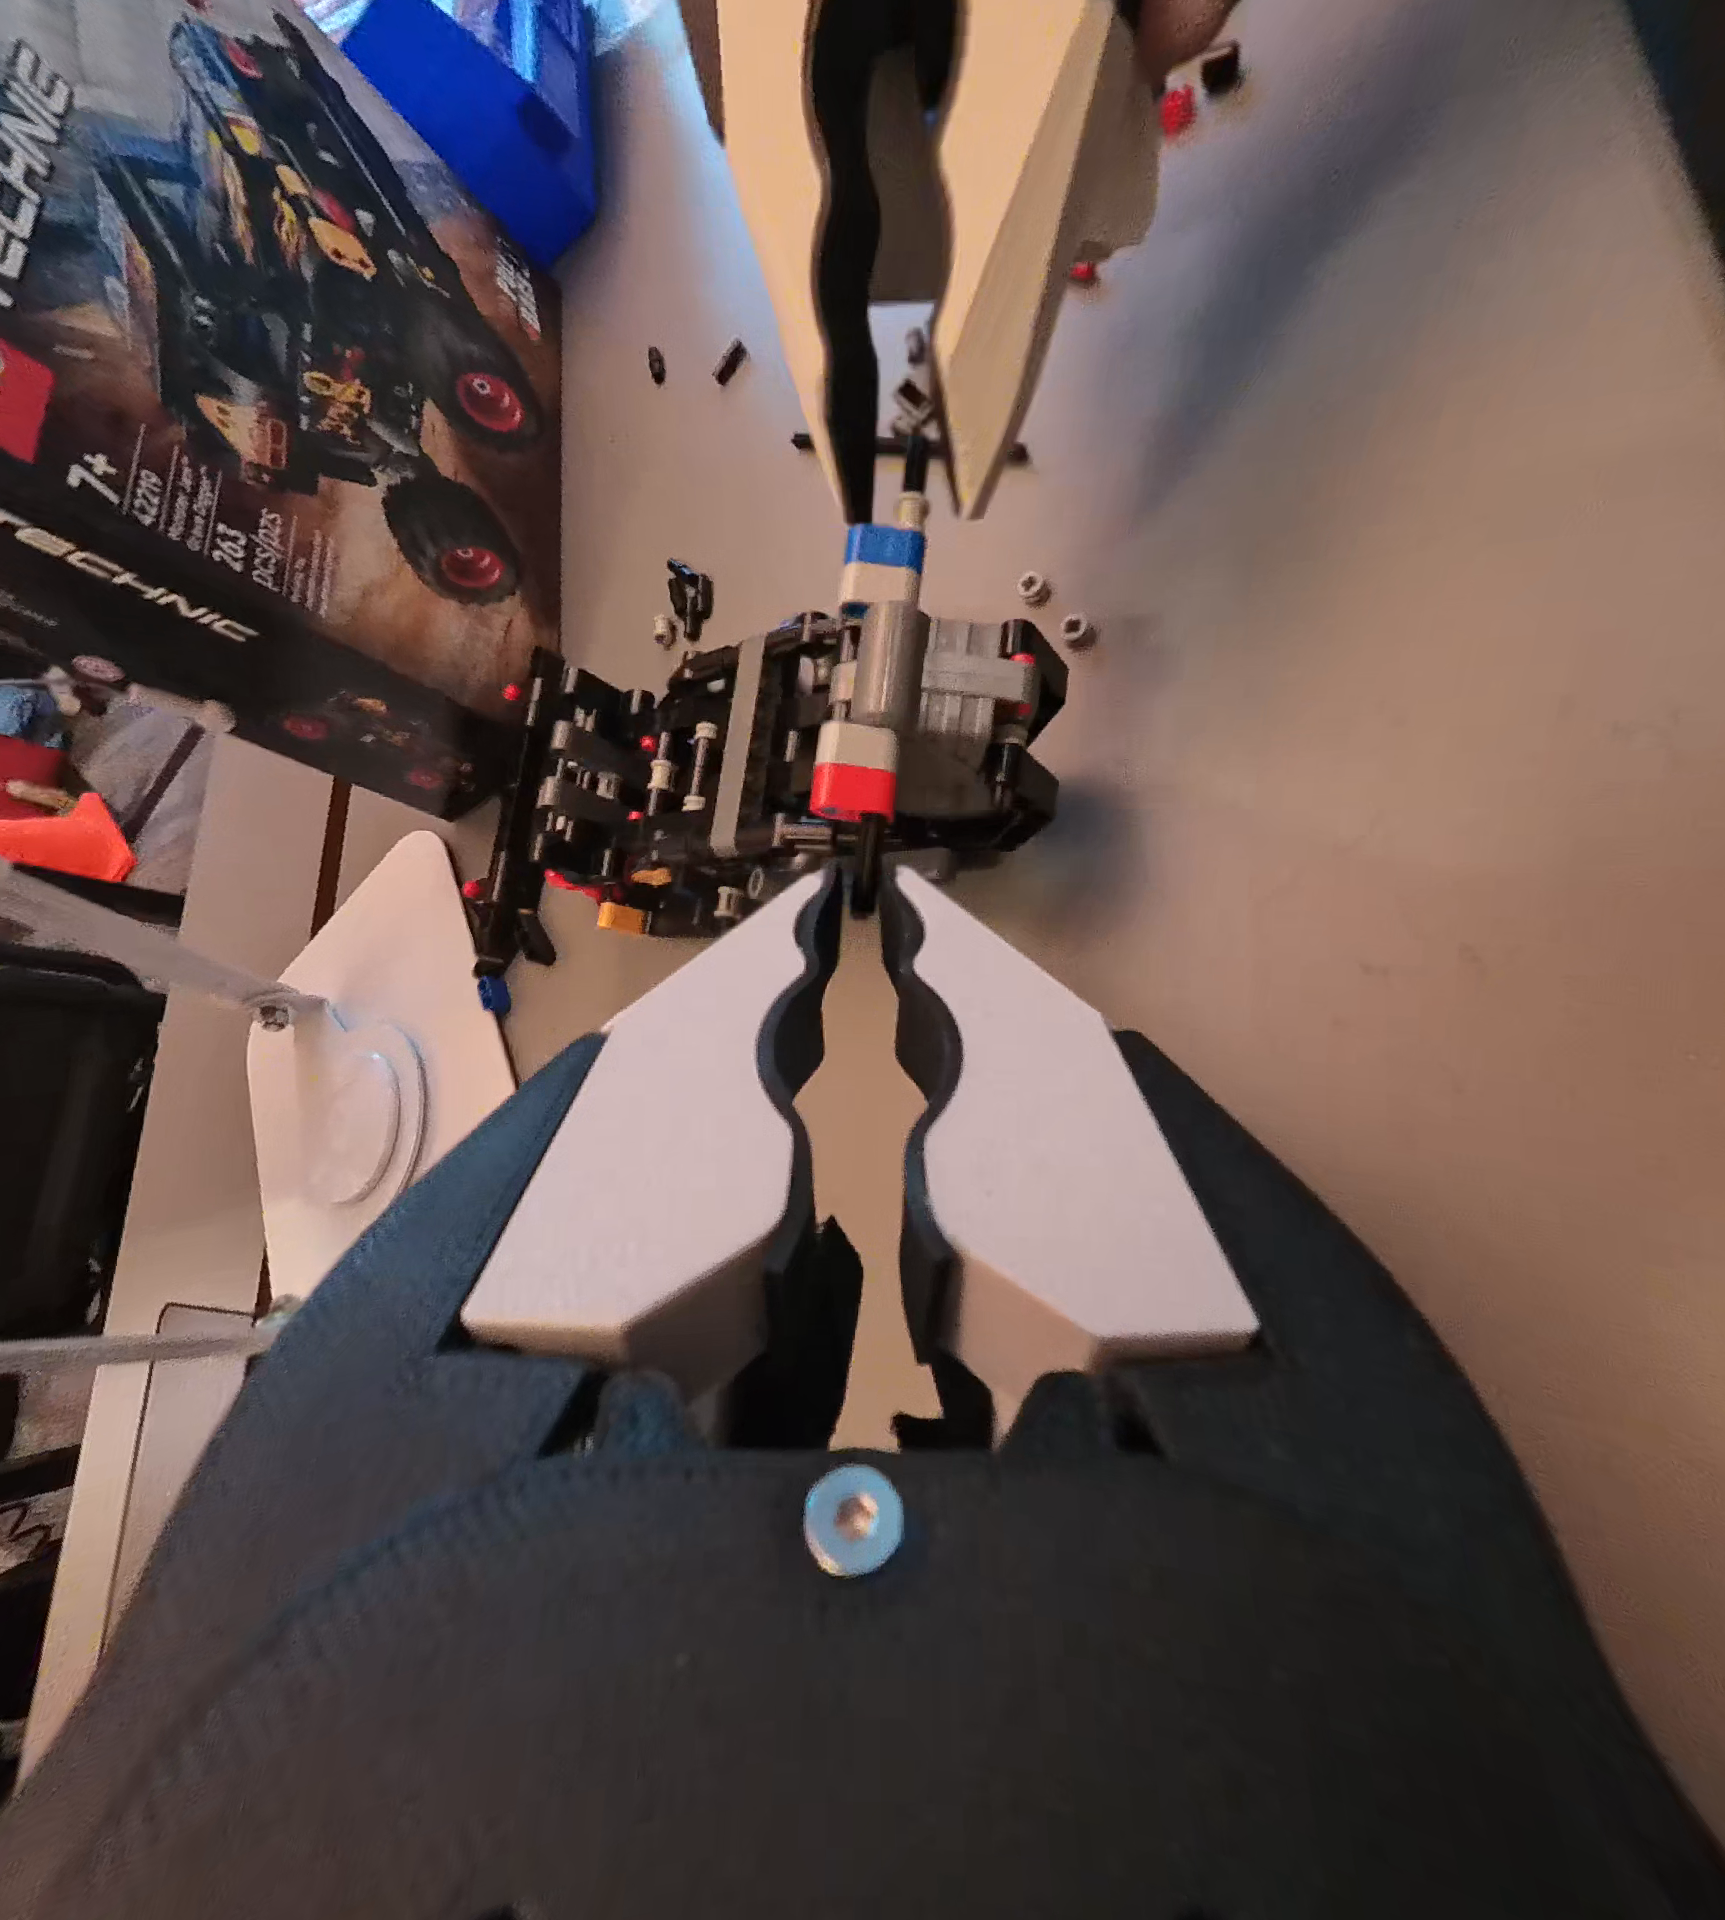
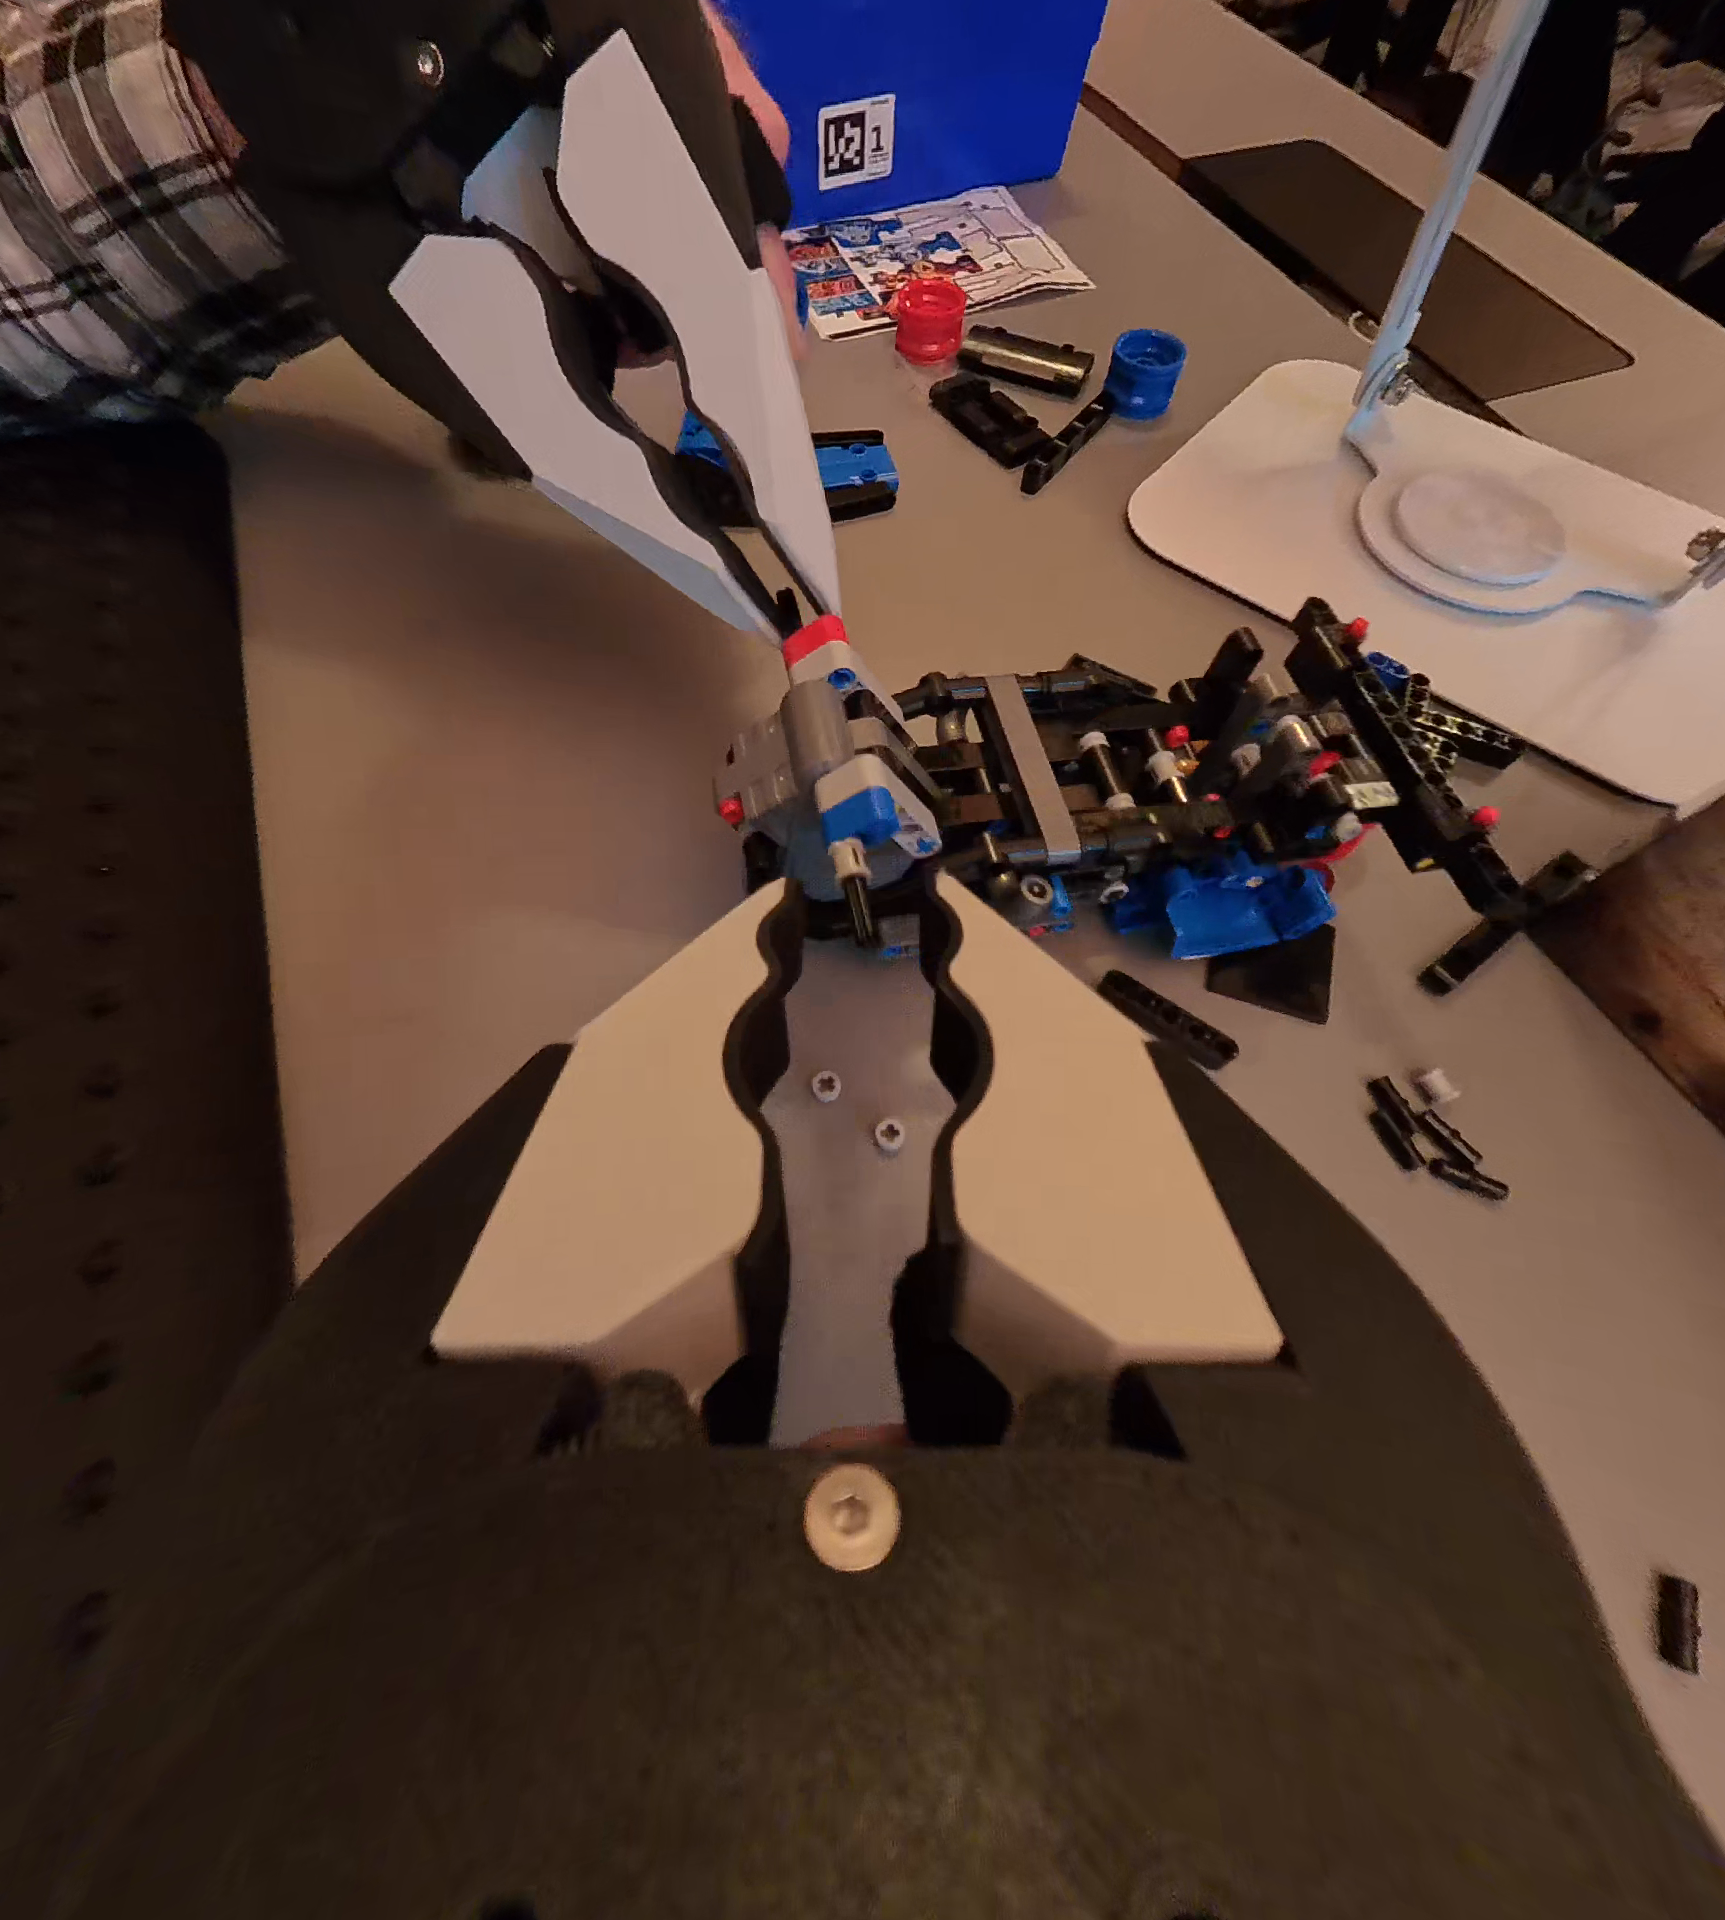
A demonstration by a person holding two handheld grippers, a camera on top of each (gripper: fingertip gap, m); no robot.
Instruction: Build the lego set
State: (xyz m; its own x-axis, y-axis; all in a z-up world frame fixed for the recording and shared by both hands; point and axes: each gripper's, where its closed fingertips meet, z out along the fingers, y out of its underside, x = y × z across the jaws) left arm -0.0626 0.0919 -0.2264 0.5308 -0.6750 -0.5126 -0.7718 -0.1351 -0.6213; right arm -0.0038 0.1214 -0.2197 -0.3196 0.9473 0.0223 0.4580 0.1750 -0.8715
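My left gripper [image 1: 858, 894] pinches the black axle [image 1: 866, 868], right gripper [image 2: 858, 914] gapes around its far end; I should keep the chassis [image 2: 1097, 790] level.

A grey tabletop [image 2: 546, 831] carries the half-built model [image 2: 1097, 800] at centre, a blue box [image 2: 941, 73] and leaflet [image 2: 983, 244] at twelve o'clock, a white stand base [image 2: 1253, 499] at two, loose pins [image 2: 1429, 1138] at four.

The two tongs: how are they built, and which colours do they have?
Both alike: the left tongs and right tongs have a broad black textured body with one silver screw in the middle, and two pale grey wedge-shaped fingers lined inside with wavy black pads. No cables show.
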